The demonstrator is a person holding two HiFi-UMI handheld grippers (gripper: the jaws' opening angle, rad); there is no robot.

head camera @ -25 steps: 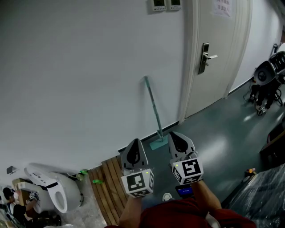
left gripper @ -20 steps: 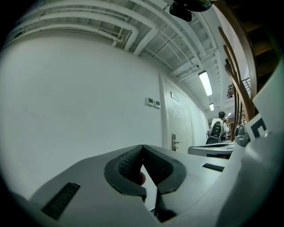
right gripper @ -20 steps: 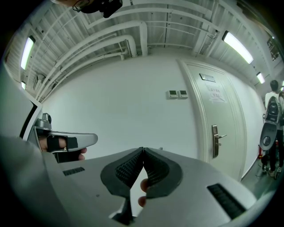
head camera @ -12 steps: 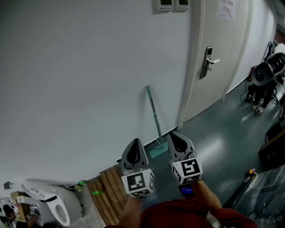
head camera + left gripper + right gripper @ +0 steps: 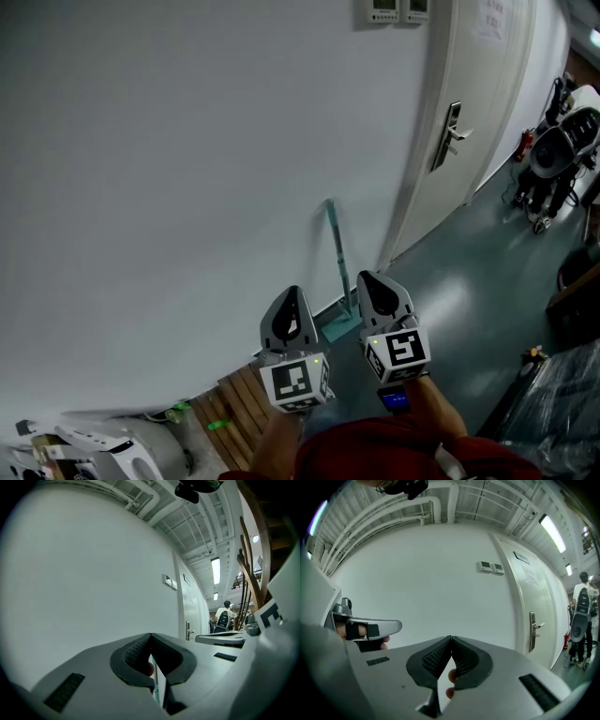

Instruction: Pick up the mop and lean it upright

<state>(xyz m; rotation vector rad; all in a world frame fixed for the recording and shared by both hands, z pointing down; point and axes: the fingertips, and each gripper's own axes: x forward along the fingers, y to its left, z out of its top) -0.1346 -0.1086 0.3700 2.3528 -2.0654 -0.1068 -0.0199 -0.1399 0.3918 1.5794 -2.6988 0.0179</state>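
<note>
Both pairs of jaws are pressed together with nothing between them, on the left gripper [image 5: 150, 635] and on the right gripper [image 5: 451, 638], which are held level, side by side. Ahead of them the mop [image 5: 338, 253] leans upright against the white wall [image 5: 187, 187]. Its head, partly hidden, is apparently on the floor [image 5: 450, 309], near the door [image 5: 469, 122].

Right tongs [image 5: 451, 640], tips pressed together, facing a white wall [image 5: 417, 588] bearing two small panels [image 5: 492, 567]; door [image 5: 529, 592] with lever handle [image 5: 534, 628] at right, left tongs [image 5: 392, 626] at left.
</note>
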